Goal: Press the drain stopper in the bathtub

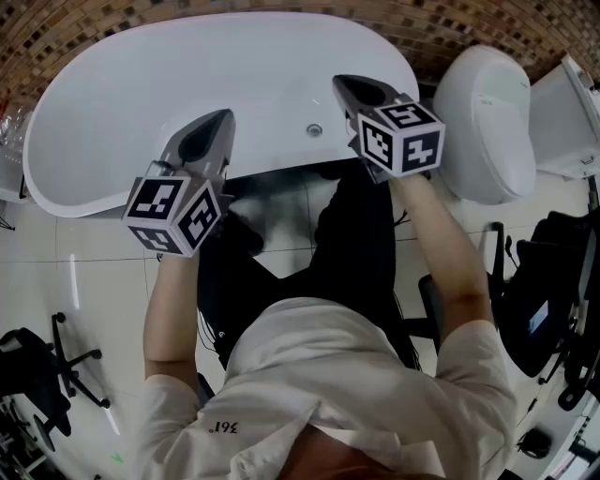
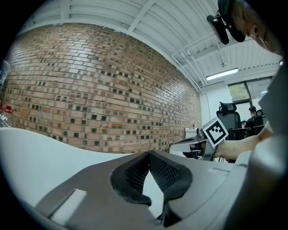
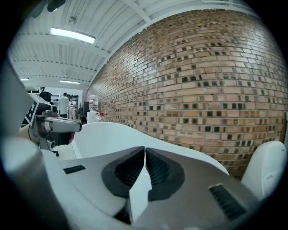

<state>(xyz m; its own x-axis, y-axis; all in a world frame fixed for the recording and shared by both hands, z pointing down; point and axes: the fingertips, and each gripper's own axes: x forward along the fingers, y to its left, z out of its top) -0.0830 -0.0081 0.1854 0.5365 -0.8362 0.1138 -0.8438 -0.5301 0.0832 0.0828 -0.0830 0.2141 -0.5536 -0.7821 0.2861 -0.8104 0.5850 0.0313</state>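
A white oval bathtub [image 1: 122, 103] fills the top of the head view. A small round metal fitting [image 1: 314, 129], which looks like the drain stopper, sits on its near side. My left gripper [image 1: 225, 114] hovers over the tub's near rim, left of the fitting, its jaws shut on nothing. Just right of the fitting and above it, my right gripper [image 1: 339, 82] is also shut and holds nothing. In the left gripper view the jaws of the left gripper [image 2: 148, 153] meet at their tips above the tub's rim [image 2: 36, 148]. The right gripper [image 3: 144, 148] shows its tips together too.
A white toilet [image 1: 483, 122] stands right of the tub. A brick wall [image 1: 450, 28] runs behind. Black office chairs [image 1: 56, 366] and a dark bag [image 1: 539, 309] sit on the pale tiled floor to either side. The person's legs are against the tub's front.
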